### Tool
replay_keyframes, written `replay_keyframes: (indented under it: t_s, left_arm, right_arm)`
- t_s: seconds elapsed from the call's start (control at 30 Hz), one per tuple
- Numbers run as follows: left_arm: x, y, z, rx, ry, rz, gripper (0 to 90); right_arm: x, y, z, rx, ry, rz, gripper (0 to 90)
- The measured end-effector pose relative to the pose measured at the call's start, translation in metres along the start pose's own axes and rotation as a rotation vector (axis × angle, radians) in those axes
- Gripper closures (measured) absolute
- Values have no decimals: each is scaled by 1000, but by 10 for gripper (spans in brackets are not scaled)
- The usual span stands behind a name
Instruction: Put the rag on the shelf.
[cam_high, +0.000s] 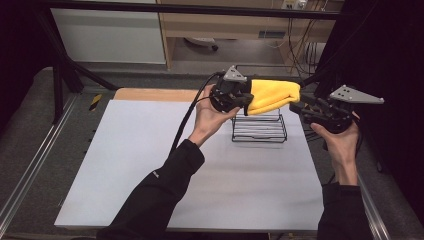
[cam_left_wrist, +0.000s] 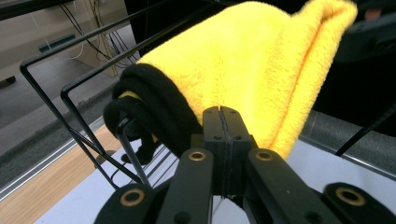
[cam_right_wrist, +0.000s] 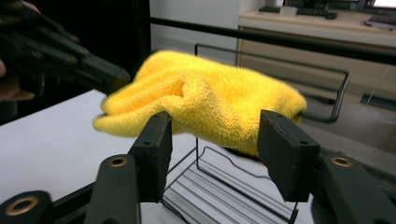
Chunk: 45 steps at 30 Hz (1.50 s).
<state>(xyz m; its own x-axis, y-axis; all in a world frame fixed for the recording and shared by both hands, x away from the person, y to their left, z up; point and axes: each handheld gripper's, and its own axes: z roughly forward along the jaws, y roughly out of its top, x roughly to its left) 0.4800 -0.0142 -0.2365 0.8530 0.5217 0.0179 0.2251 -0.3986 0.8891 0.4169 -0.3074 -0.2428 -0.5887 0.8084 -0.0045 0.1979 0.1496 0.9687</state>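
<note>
My left gripper (cam_high: 239, 100) is clamped on the near left end of the yellow towel (cam_high: 272, 93), which lies draped over the top of the wire rack (cam_high: 259, 128) at the far right of the table (cam_high: 150, 160). My right gripper (cam_right_wrist: 212, 144) stands apart, pads off the cloth. A tug could drag the towel off or tip the rack — it looks light. The black trim (cam_left_wrist: 154, 107) bunches up, so I can't tell whether it's snagged on the wire.

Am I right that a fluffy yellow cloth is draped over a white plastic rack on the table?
Not quite: the rack is black wire, not white plastic, as the high view shows. The fluffy yellow cloth does lie over its top, above the pale table.
</note>
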Motion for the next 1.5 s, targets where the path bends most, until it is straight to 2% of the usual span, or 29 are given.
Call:
replay_keyframes:
  t_s: [0.1, 0.17, 0.2, 0.23, 0.33, 0.37, 0.43, 0.53, 0.67, 0.8, 0.87, 0.9, 1.0, 1.07, 1.13, 1.17, 1.23, 1.27, 1.3, 1.37, 1.4, 1.43, 1.5]
  left_arm:
    - [-2, -3, 3, 14, 6, 12, 898]
    - [-3, -5, 6, 19, 7, 15, 898]
    - [-3, -7, 7, 22, 8, 19, 898]
    - [-3, -8, 9, 24, 10, 20, 898]
    - [-3, -13, 13, 27, 16, 17, 898]
    - [-2, -15, 14, 29, 16, 16, 898]
    - [-1, -17, 16, 33, 23, 19, 898]
    - [1, -20, 20, 30, 38, 19, 898]
    - [4, -23, 24, 23, 47, 15, 898]
    - [3, -25, 23, 21, 40, 10, 897]
    - [1, -26, 16, 16, 37, 15, 889]
    - [1, -27, 12, 14, 36, 16, 857]
    - [0, -30, -1, 23, 29, 16, 770]
    - [0, -35, -12, 38, 30, 15, 689]
    - [1, -42, -24, 50, 20, 3, 620]
    - [1, -47, -30, 53, 21, 1, 620]
    - [3, -57, -42, 65, 32, 1, 557]
    - [4, -64, -49, 73, 39, -2, 485]
    - [5, -69, -53, 77, 44, -5, 485]
    - [8, -82, -66, 89, 52, -20, 418]
    - [10, -88, -71, 93, 59, -26, 347]
    - [11, -92, -75, 100, 66, -30, 347]
    - [14, -105, -85, 114, 82, -38, 276]
  right_arm:
    - [3, 8, 0, -25, 16, 10, 409]
    - [6, 12, 3, -11, 26, 16, 571]
    - [6, 12, 3, -11, 26, 16, 571]
    - [6, 11, 6, 6, 28, 27, 667]
    - [3, 0, 17, 86, 24, 64, 841]
    - [0, -9, 24, 124, 16, 86, 900]
    - [-4, -19, 29, 146, -5, 106, 900]
    - [-8, -27, 33, 149, -31, 116, 900]
    - [-14, -36, 38, 125, -66, 117, 900]
    - [-13, -38, 38, 101, -57, 101, 850]
    - [-11, -37, 35, 92, -48, 90, 819]
    - [-6, -33, 29, 72, -42, 75, 774]
    - [2, -28, 22, 63, -25, 70, 666]
    - [9, -24, 18, 57, -19, 61, 560]
    - [18, -21, 13, 52, -6, 63, 473]
    - [18, -21, 13, 52, -6, 63, 473]
    - [26, -19, 10, 44, 3, 67, 361]
    - [35, -18, 7, 49, 5, 72, 278]
    - [35, -18, 7, 49, 5, 72, 278]
    - [42, -19, 7, 58, 5, 62, 214]
    - [49, -22, 8, 66, 4, 58, 161]
    - [49, -22, 8, 66, 4, 58, 161]
    - [53, -25, 9, 67, 14, 67, 137]
